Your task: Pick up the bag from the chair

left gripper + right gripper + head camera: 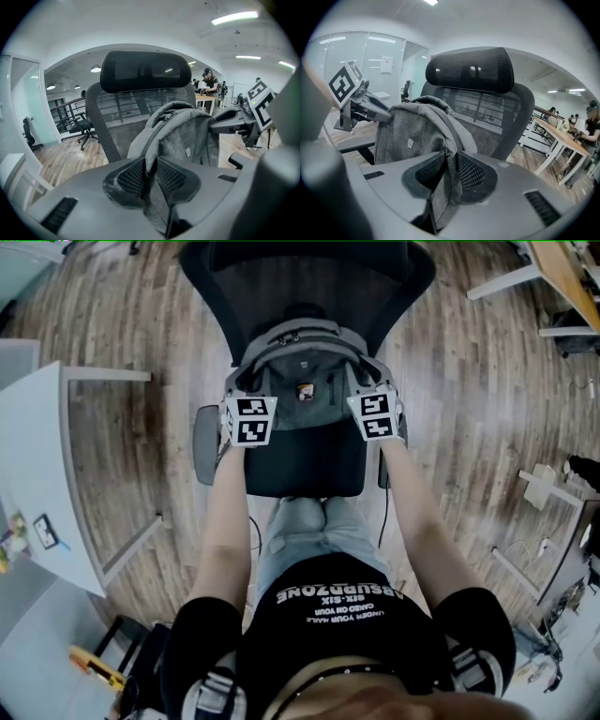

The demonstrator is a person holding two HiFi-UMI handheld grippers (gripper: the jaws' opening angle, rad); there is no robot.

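- Grey fabric bag (305, 381) stands upright on the black mesh office chair (300, 277), against its backrest.
- Your left gripper (149, 174) has its jaws pinched tight on the bag's left edge, and your right gripper (451, 171) is clamped on the right edge.
- In the head view, the marker cubes (249, 420) cover both jaw tips.
- The bag's bottom is hidden in every view.
- The grey armrest (206, 444) lies just beside your left gripper.
- The white tabletop (37, 456) stands well apart, with wooden floor (141, 334) between.

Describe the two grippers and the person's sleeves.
The left gripper and right gripper have smooth, rounded grey bodies with black textured pads. Each carries a white cube printed with black square markers. The sleeves are short and black.
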